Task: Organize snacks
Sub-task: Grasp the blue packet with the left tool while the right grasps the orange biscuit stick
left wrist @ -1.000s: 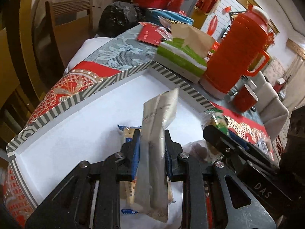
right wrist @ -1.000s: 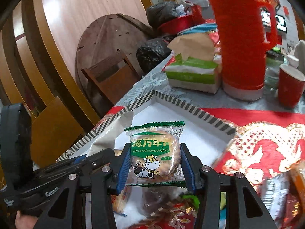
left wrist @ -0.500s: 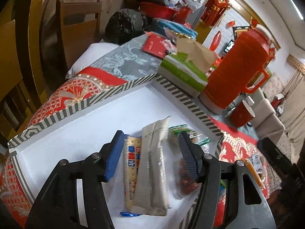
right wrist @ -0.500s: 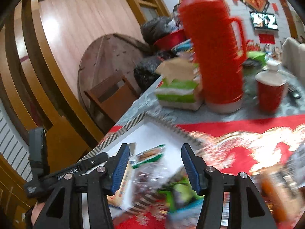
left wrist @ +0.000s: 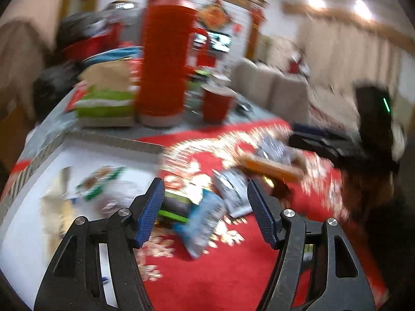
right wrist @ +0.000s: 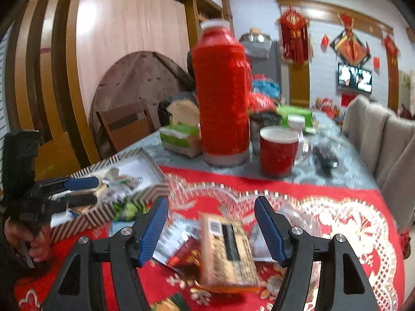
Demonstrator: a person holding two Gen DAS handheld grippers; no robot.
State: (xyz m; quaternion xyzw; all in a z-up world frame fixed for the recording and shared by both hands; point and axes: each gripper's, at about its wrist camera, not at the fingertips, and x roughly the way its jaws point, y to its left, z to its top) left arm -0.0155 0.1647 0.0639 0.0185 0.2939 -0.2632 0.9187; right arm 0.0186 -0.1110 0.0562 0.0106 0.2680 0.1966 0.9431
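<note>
Snacks are split two ways: a few packets already lie in the striped box (right wrist: 85, 220), the rest are loose on the red cloth (left wrist: 233, 280) covering the surface.

Left gripper (left wrist: 206, 212): jaws opening, nothing pinched. A blue packet (left wrist: 205, 223) and a silver packet (left wrist: 233, 194) lie just below and ahead of its tips; the box sits off to its left side.

Right gripper (right wrist: 211, 229): jaws opening too, empty. A tan packet (right wrist: 228, 254) lies directly under the gap, with a red-and-silver packet (right wrist: 179, 246) touching it on the left-jaw side.

Judgement: both are set up for the next pick. For a clean one:
- the tan packet lies lengthwise along the right gripper's fingers, so bring the pads onto its long edges and pinch only that one, not its neighbour
- on the left, go for the blue packet first; it looks to be lying on top
- both views are blurred, so settle before closing
- red flask (right wrist: 223, 90) and red cup (right wrist: 278, 150) stand well beyond the right gripper; carry low toward the box.
</note>
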